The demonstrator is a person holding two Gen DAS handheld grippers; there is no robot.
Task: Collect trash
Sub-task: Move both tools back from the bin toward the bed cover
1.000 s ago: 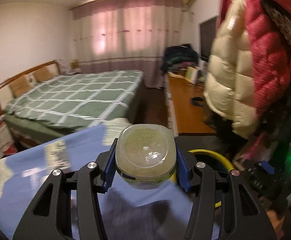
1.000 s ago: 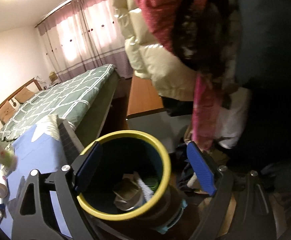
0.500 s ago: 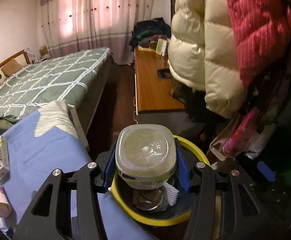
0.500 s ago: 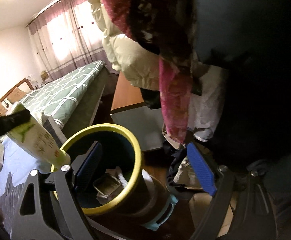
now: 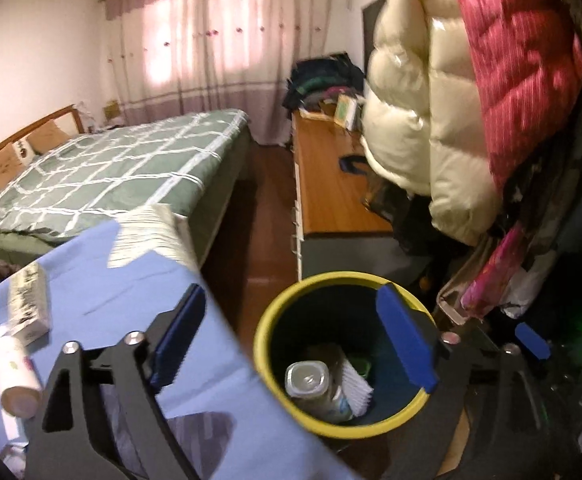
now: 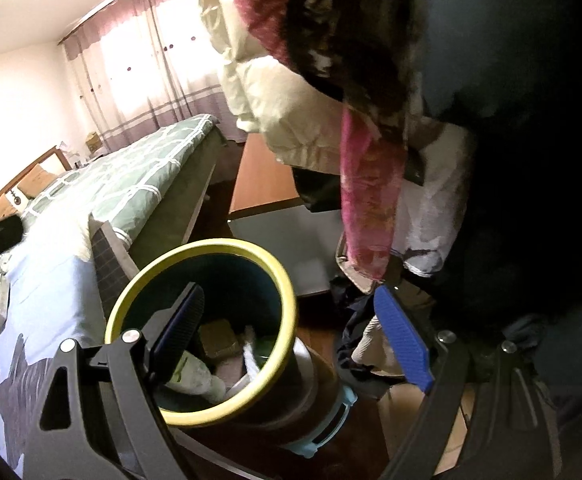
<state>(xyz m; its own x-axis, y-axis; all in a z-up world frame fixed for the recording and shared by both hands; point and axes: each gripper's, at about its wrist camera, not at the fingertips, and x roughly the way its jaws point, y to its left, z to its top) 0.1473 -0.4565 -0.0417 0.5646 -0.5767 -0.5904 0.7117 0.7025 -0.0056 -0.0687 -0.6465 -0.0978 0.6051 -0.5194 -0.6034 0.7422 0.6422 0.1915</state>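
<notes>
Trash bin: we see one dark bin with a yellow rim (image 5: 341, 280) standing on the floor just beside the blue-covered table (image 5: 103, 296), at its corner.
Trash inside: we count one pale bottle (image 5: 311, 382) lying in the bin, one white brush-like piece (image 5: 355, 384) beside it, and a bit of green (image 5: 361, 366) behind; in the right wrist view a brownish square item (image 6: 217, 338) also shows in there. Anything deeper we cannot tell.
Left gripper: our left gripper (image 5: 291, 344) hovers over the bin mouth with its jaws spread wide and nothing between them.
Right gripper: our right gripper (image 6: 295, 344) is also spread and empty, hanging over the far rim of the bin.
Step in hand: we judge the drop into the bin is done, since the bottle lies at the bottom and both tools are free.
Left on the table: we count one small box (image 5: 29, 300) and one white tube (image 5: 13, 376), lying close together near the left edge.
Next move: we judge the left gripper should swing back over the table, line its open jaws across the tube or the box, and close on it only once it sits squarely between the pads.
Surroundings: one bed with a green checked cover (image 5: 119, 172), one wooden cabinet (image 5: 331, 184), and padded coats (image 5: 431, 120) hanging above the bin.
</notes>
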